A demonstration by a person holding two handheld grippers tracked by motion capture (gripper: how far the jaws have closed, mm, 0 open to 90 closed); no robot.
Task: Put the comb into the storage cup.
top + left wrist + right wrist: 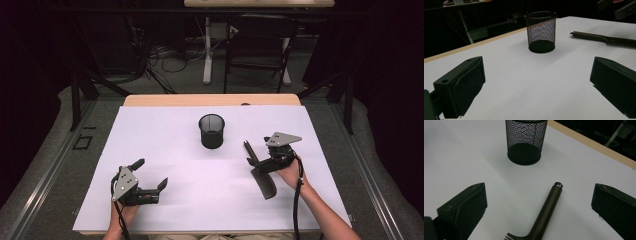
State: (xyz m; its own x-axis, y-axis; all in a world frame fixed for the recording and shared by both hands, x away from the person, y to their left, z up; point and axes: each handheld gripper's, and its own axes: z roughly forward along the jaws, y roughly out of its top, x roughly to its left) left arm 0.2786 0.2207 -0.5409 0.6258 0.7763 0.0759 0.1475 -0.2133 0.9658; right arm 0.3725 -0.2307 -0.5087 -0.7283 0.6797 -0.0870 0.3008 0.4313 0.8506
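My right gripper [537, 202] straddles the comb [544, 213] with jaws wide, my left gripper [534, 82] gapes too, and the mesh cup [211, 130] stands empty on the white surface [165, 150].

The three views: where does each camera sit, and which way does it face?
High view: above the person's side, looking forward and down on the table; both forearms and grippers show.
Left gripper view: rides the left gripper, facing the mesh cup; open fingers show.
Right gripper view: rides the right gripper, over the comb.
All share cup and comb.
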